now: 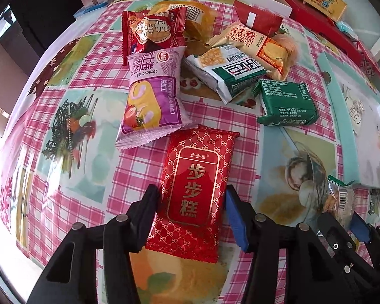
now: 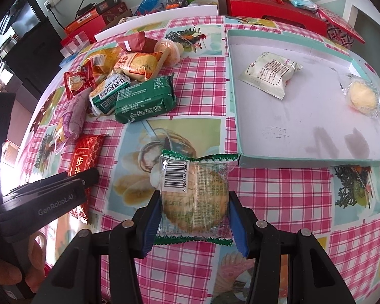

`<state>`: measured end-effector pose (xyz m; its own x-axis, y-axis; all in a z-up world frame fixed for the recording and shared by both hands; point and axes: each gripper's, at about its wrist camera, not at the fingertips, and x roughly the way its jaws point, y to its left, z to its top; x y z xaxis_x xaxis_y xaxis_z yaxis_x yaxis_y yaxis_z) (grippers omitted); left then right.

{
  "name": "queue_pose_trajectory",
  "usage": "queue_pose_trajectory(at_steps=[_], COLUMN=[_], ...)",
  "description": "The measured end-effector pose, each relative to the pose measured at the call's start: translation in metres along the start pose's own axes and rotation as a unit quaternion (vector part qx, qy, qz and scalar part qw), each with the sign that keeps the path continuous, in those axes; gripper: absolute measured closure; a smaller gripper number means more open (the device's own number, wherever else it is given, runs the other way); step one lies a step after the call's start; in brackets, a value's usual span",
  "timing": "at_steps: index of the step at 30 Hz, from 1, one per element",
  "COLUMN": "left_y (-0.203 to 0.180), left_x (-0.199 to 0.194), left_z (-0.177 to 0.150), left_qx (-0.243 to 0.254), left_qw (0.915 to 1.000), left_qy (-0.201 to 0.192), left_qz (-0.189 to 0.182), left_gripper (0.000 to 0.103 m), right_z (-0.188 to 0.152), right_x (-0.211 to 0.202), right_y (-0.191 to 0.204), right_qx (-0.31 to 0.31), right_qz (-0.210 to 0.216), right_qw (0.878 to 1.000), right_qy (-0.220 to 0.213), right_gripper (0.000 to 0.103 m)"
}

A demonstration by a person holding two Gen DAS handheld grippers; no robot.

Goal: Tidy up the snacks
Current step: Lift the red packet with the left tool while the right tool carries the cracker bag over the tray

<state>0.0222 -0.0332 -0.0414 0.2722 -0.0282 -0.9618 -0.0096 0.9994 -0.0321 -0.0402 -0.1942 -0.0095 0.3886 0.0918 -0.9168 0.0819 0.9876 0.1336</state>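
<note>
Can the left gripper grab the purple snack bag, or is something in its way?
Probably not yet. The left gripper has the red packet between its fingers, and that packet lies in front of the purple bag.

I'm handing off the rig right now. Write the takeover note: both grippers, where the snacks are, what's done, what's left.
Left gripper: straddling the red packet that lies on the table, apparently closed on it, though contact is unclear.
Right gripper: shut on the clear biscuit packet, short of the teal tray.
Done: a white packet and a yellow cake lie in the tray.
Left: tray the biscuit packet, then the red packet, then the pile of snacks, including the green packet and purple roll packet.
</note>
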Motion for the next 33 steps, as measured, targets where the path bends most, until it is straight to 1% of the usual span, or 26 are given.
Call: queue_pose_trajectory(at_steps=[5, 11, 16, 20, 28, 33], left_y=[0.006, 0.012, 0.013, 0.012, -0.001, -0.026], left_x=[-0.005, -0.015, -0.036, -0.057, -0.103, -0.117], left_z=[-0.002, -0.008, -0.011, -0.012, -0.006, 0.003], left_qx=[-0.013, -0.023, -0.023, -0.019, -0.005, 0.019], left_qw=[0.9998, 0.9992, 0.9987, 0.9978, 0.9938, 0.9918], left_qy=[-0.008, -0.010, -0.025, -0.045, -0.091, -0.103], left_qz=[-0.014, -0.030, -0.038, -0.044, -0.063, -0.074], left_gripper=[0.055, 0.056, 0.056, 0.056, 0.056, 0.056], right_z=[0.000, 0.000, 0.002, 0.004, 0.008, 0.016], right_x=[-0.001, -0.008, -0.015, -0.021, -0.041, -0.051], right_y=[0.001, 0.002, 0.002, 0.002, -0.004, -0.027], right_qx=[-0.002, -0.006, -0.006, -0.007, -0.004, 0.017], right_qz=[0.000, 0.005, 0.009, 0.014, 0.026, 0.021], right_qw=[1.000, 1.000, 1.000, 0.999, 0.998, 0.997], right_qy=[-0.002, -0.010, -0.019, -0.028, -0.056, -0.072], right_gripper=[0.050, 0.050, 0.050, 0.050, 0.050, 0.050])
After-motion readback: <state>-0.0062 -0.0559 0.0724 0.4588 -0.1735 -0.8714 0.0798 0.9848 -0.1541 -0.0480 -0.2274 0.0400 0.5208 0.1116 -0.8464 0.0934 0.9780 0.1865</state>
